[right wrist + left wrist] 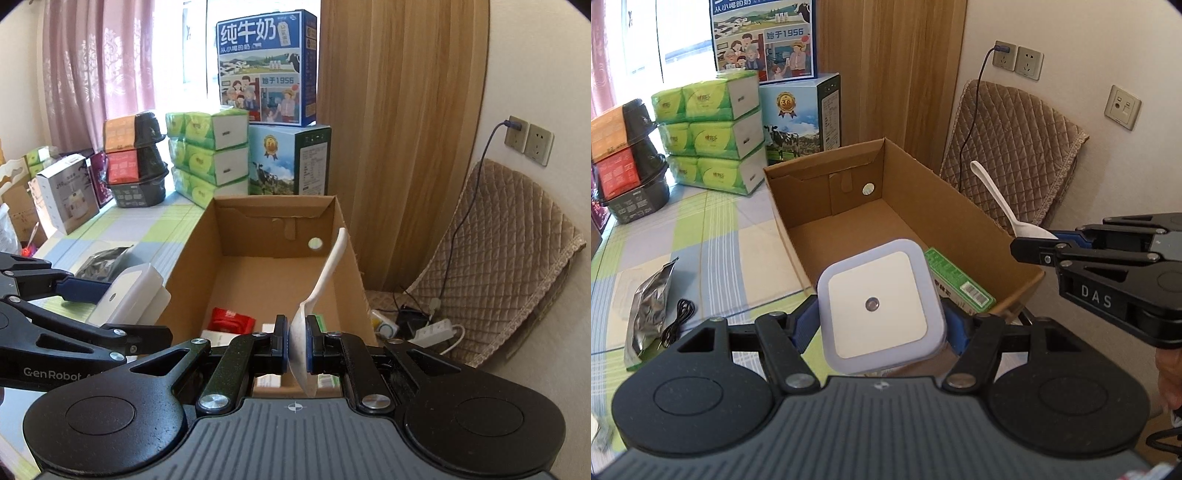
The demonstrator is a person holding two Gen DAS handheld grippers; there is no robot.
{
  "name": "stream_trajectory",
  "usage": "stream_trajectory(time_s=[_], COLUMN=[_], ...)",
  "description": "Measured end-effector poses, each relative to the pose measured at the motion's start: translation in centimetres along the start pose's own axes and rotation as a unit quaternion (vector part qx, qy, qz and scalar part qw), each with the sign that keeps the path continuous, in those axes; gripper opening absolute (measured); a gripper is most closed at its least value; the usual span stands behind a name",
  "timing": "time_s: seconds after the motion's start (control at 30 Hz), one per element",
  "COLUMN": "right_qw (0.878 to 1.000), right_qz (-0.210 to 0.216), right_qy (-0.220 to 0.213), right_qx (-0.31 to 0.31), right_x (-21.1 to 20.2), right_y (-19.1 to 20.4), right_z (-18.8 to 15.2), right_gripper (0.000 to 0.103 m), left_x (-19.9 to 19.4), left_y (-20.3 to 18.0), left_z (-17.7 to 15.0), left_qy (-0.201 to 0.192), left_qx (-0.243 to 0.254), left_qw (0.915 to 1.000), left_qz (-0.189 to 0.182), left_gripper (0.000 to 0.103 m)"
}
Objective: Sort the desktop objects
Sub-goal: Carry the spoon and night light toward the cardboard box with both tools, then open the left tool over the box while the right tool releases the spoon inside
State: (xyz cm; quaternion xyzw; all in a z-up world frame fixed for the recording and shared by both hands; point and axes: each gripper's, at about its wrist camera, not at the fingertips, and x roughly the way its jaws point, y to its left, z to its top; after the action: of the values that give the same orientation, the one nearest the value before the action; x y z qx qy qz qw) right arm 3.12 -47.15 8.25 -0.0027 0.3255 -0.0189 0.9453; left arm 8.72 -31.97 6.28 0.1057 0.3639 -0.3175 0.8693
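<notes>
My left tool [881, 325] pinches a square white night light [881, 308], its blue pads pressed against the two sides, the flat face with the small round sensor turned toward my camera. The light hangs just over the near left corner of the open cardboard box [956, 218]. My right tool [297, 347] is pressed together on the bowl of a white plastic spoon [321, 288], the handle slanting up and away over the box's right wall. From the left camera the right tool [1039, 245] reaches in from the right at the box's near right rim, with the spoon [997, 201] sticking up from its tips.

Inside the box, at the near end, lie a green packet [956, 284], a red packet [231, 319] and some white cartons that I cannot tell apart; the far end of the floor is bare cardboard. The box stands on the desk [701, 229], which wears a green and blue checked cloth. To the left of the box on the desk lie a silver foil pouch [648, 306] and a coiled black cable [677, 319]. Far behind stand stacked green tissue packs [713, 129] and milk cartons [803, 118].
</notes>
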Motion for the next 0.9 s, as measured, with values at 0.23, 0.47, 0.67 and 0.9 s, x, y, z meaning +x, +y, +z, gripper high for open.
stream_trajectory(time_s=[0.23,0.47,0.67,0.9], right_qw=[1.000,1.000,1.000,1.000], right_qz=[-0.005,-0.009,-0.012,-0.009], right_qy=[0.008,0.013,0.016,0.021], right_qx=[-0.004,-0.004,-0.004,-0.004], right_x=[1.9,3.2,3.8,4.2], right_y=[-0.8,-1.3,-1.4,-1.2], right_z=[0.9,1.5,1.7,1.6], right_gripper=[0.005,0.005,0.005,0.005], left_x=[2.4,4.2,5.6,4.9], left_y=[0.1,0.1,0.4,1.8], left_z=[1.0,1.3,1.6,1.4], left_qy=[0.010,0.019,0.014,0.008], left_qx=[0.002,0.001,-0.003,-0.021], left_qw=[0.9999,0.9997,0.9998,0.9997], left_qz=[-0.006,-0.016,-0.013,-0.007], left_gripper=[0.064,0.064,0.072,0.072])
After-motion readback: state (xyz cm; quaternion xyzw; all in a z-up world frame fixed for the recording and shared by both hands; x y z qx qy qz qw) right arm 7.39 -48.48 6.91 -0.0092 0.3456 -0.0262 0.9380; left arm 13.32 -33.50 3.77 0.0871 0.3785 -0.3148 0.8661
